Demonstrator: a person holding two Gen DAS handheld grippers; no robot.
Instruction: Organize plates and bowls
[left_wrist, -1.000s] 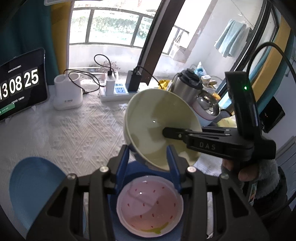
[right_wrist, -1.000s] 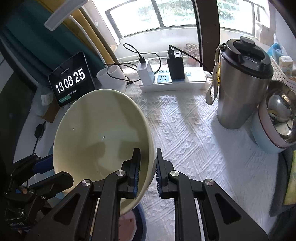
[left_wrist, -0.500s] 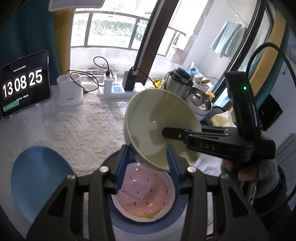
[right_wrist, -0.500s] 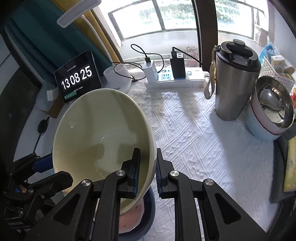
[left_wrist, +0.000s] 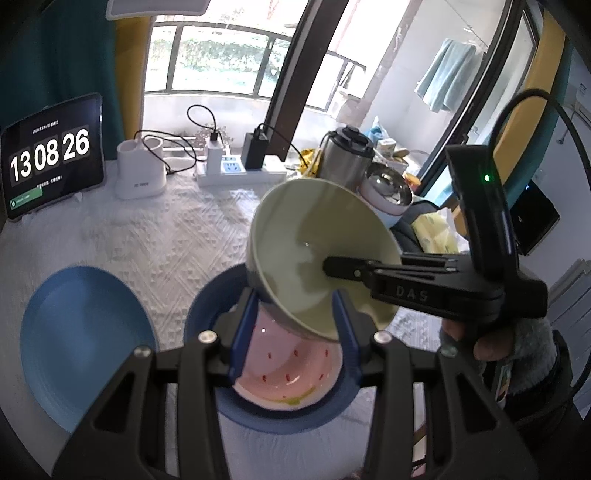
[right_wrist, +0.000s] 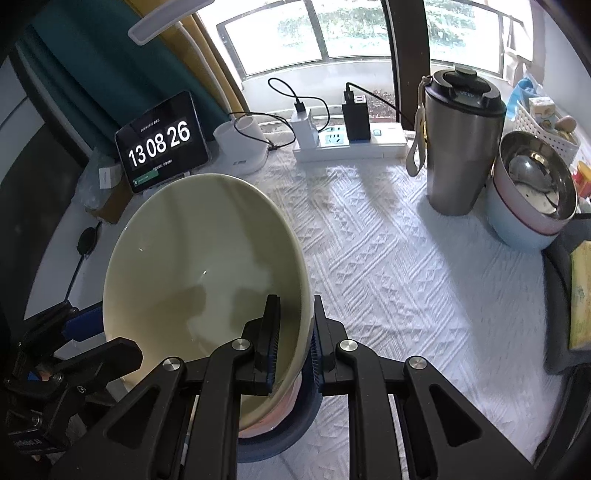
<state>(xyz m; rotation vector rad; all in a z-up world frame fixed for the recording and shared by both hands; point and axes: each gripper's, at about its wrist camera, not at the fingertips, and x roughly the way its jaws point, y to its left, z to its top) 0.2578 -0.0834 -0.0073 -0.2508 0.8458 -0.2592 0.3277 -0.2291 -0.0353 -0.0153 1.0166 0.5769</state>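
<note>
My right gripper is shut on the rim of a pale green bowl, held tilted just above a pink bowl with red flecks. The pink bowl sits inside a dark blue bowl on the white cloth. In the left wrist view the green bowl and the right gripper hang over the pink bowl. My left gripper is open and empty, its fingers on either side of the pink bowl. A blue plate lies to the left.
A tablet clock, a white holder, a power strip and a steel tumbler stand along the back. Stacked bowls with a steel one on top sit at the right edge.
Both grippers have drawn back and up from the table. The green bowl stays in my right gripper and has come lower over the pink bowl.
</note>
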